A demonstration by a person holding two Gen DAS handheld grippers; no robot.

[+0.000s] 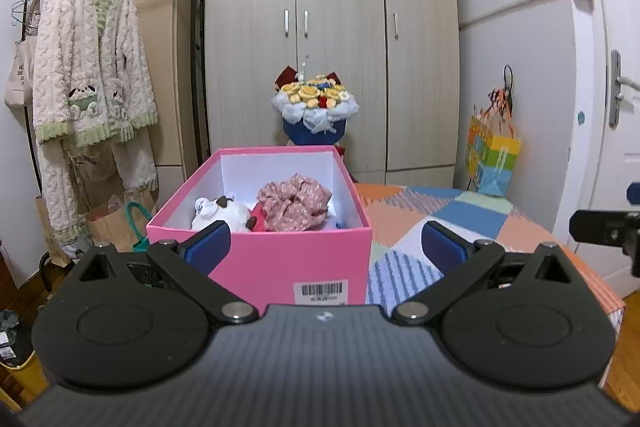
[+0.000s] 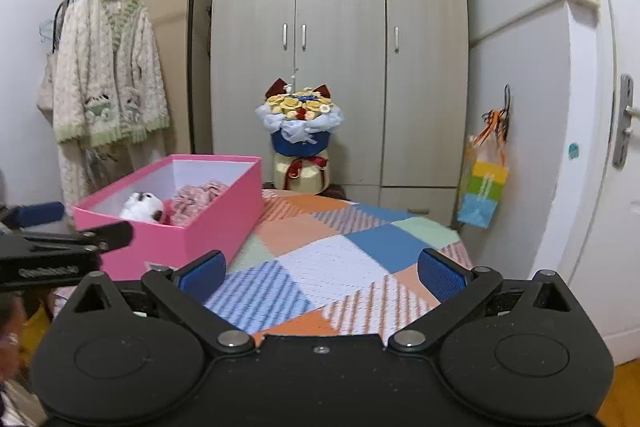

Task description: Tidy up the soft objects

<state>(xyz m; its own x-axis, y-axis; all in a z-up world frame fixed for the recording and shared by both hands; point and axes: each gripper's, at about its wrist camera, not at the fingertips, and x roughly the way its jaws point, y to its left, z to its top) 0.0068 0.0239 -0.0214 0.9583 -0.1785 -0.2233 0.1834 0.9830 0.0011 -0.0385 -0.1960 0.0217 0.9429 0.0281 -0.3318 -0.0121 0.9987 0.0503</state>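
A pink box stands open on the patchwork-covered table. Inside lie a white plush toy and a crumpled pink floral cloth. My left gripper is open and empty, just in front of the box's near wall. In the right wrist view the box is at the left, with the plush and cloth inside. My right gripper is open and empty above the bare cover, to the right of the box.
A flower bouquet stands behind the table before a wardrobe. A clothes rack with a fluffy robe is at the left. A colourful gift bag hangs on the right wall by a door. Paper bags sit on the floor.
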